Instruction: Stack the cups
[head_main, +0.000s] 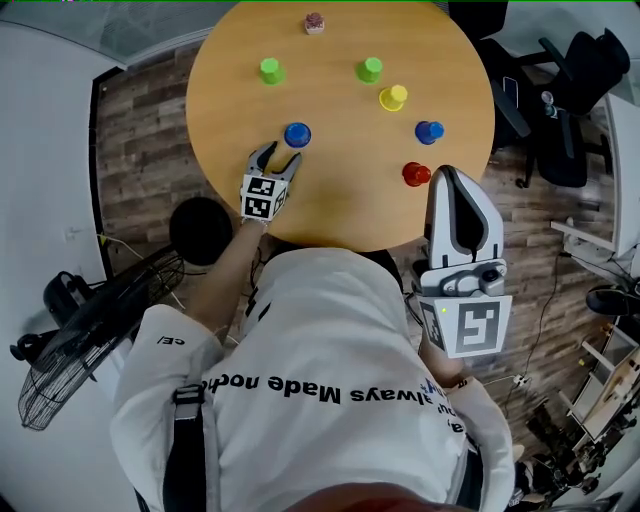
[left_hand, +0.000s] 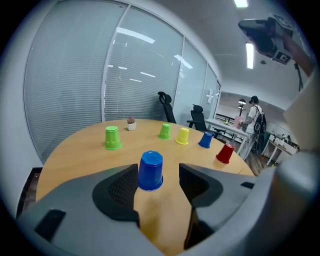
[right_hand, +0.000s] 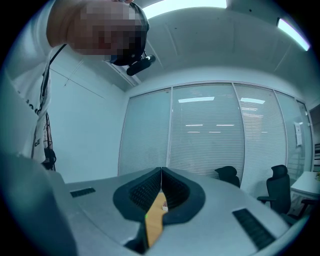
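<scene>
Head view: the person's white shirt hides the near edge of the round wooden surface (head_main: 340, 215). The left tongs (head_main: 279, 156) stand released, with ribbed dark pads either side of an upturned blue cup (head_main: 297, 134) towards that edge. Other smooth, tapered plastic cups stand upside down: green cup (head_main: 271, 71), second green cup (head_main: 370, 69), yellow cup (head_main: 393, 97), second blue cup (head_main: 428, 131), and red cup (head_main: 415, 174) by the right edge. The right tongs (right_hand: 161, 180) are clenched and empty, and only a sliver of wood shows through them.

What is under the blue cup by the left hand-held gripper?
Only the table shows around that blue cup. It stands upside down, rim on the wood, so anything beneath it is hidden.
</scene>
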